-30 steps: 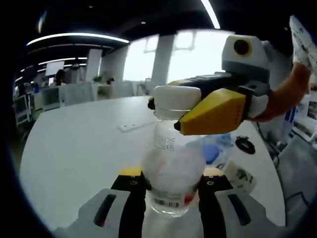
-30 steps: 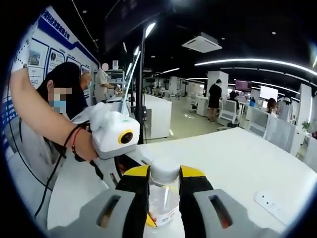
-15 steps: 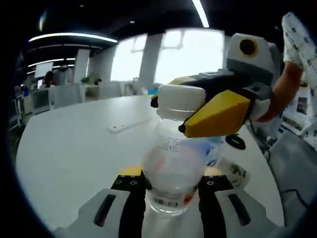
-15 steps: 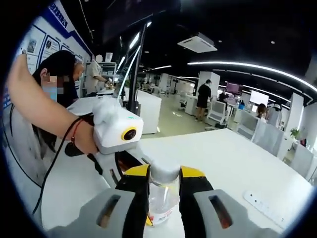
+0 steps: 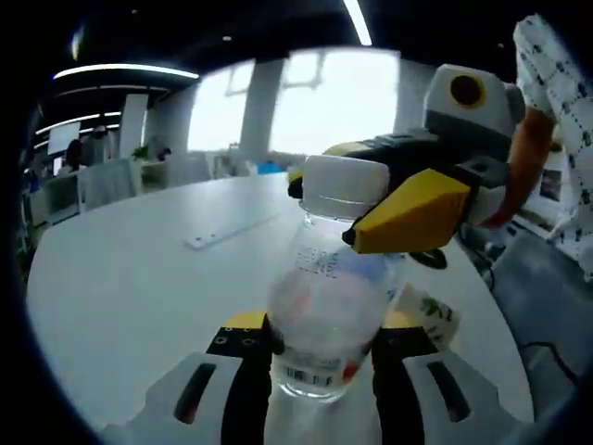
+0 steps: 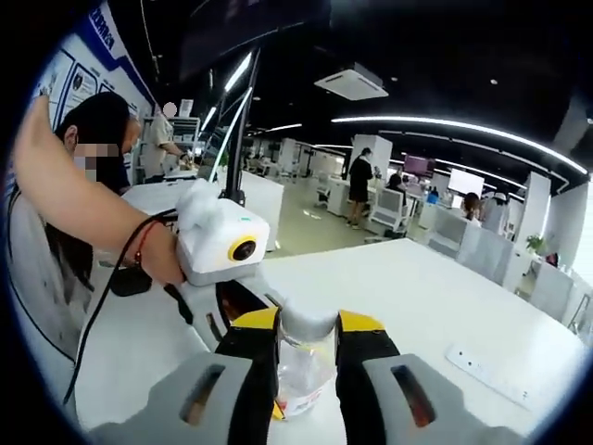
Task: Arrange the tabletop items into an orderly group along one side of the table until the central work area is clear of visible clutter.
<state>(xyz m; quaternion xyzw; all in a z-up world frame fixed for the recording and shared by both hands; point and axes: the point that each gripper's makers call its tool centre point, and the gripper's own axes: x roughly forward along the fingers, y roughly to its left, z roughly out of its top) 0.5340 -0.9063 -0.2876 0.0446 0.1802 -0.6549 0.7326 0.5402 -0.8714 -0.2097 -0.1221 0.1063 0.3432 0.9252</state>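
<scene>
In the left gripper view, a white power strip (image 5: 232,229) lies flat on the white table (image 5: 130,287), well apart from the rest. The left gripper (image 5: 315,341) clamps the body of a clear plastic bottle (image 5: 324,320), held upright above the table. The right gripper (image 5: 366,206) comes in from the right and is clenched on the bottle's white cap (image 5: 345,184). Just behind the bottle sits a small white carton (image 5: 428,315), and a dark round object (image 5: 428,258) lies farther back. In the right gripper view, a person's hand (image 6: 162,264) holds the left gripper (image 6: 236,306) at the bottle (image 6: 298,371), and the right gripper (image 6: 307,345) pinches the cap (image 6: 308,324). The power strip (image 6: 484,363) lies far right.
</scene>
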